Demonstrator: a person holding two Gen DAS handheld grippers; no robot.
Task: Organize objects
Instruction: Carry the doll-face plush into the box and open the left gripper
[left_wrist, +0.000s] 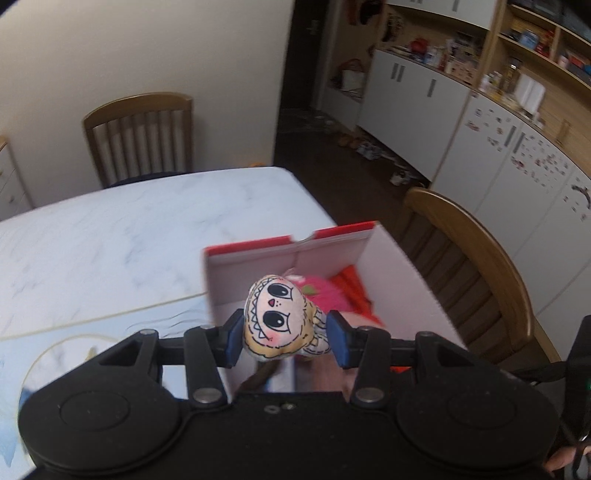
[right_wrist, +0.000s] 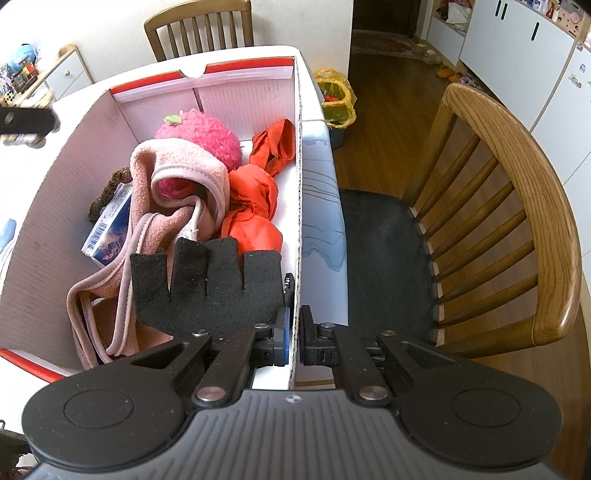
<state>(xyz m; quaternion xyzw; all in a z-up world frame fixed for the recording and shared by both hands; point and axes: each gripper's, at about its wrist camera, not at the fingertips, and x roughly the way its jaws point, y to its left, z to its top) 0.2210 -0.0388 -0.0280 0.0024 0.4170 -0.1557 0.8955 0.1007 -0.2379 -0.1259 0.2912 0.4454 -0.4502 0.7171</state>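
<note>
My left gripper (left_wrist: 282, 334) is shut on a small plush doll (left_wrist: 279, 317) with big black eyes, held in the air above the near left part of the red-rimmed cardboard box (left_wrist: 391, 269). In the right wrist view the box (right_wrist: 255, 99) holds a pink plush strawberry (right_wrist: 207, 138), a pink fleece garment (right_wrist: 173, 184), orange cloth (right_wrist: 255, 206), a black glove (right_wrist: 207, 284) and a small blue packet (right_wrist: 110, 229). My right gripper (right_wrist: 294, 336) is shut on the box's right wall (right_wrist: 298, 221), one pad inside and one outside. The left gripper's tip (right_wrist: 27, 122) shows at the left edge.
The box stands on a white marble-look table (left_wrist: 129, 236) with a pale placemat (left_wrist: 74, 343) at its near left. Wooden chairs stand at the far side (left_wrist: 140, 133) and close on the right (right_wrist: 498, 221). A yellow-bagged bin (right_wrist: 336, 99) sits on the dark floor beyond.
</note>
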